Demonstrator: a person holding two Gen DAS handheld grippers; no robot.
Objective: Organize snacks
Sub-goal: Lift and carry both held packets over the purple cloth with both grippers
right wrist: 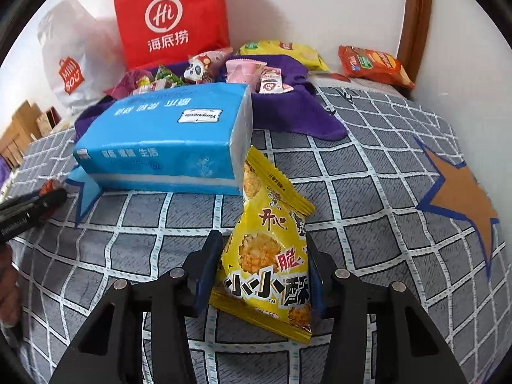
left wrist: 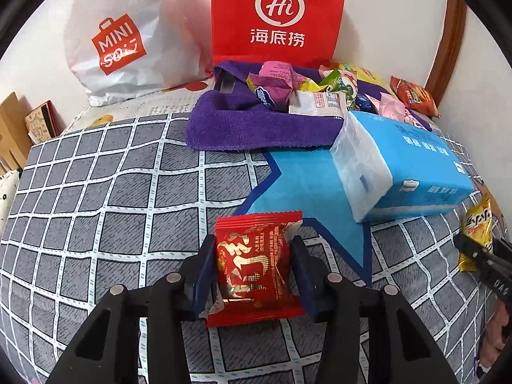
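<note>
A: Item one, nearest: left gripper (left wrist: 252,267), fingers clamped on the sides of a red snack packet (left wrist: 256,264), glossy foil, flat and roughly square, crimped ends, held over the bed (left wrist: 96,224)

B: Item two, same range: right gripper (right wrist: 262,272), fingers closed on a yellow snack packet (right wrist: 272,249), crinkled film, pillow-shaped, serrated seams, tilted, its top corner close beside the tissue pack; touching or not, cannot tell

A: Surface: grey checked bedcover, soft woven cloth with printed white grid, one blue star and one orange star

B: Middle distance: blue tissue pack (right wrist: 166,140), soft plastic wrap, block-shaped, lying partly on the blue star

A: Behind it: purple towel (left wrist: 243,121), fuzzy pile, rumpled, carrying a loose heap of small wrapped snacks (left wrist: 278,83); orange crisp bag (right wrist: 374,65) and yellow crisp bag (right wrist: 284,49) beside it

B: Farthest: red paper bag (left wrist: 278,16), stiff and upright; white plastic bag (left wrist: 128,41), slack and creased, both against the wall

A: Progress, judged: early. Two packets in hand, none seen placed; the heap on the towel remains unsorted

B: Destination not evident
</note>
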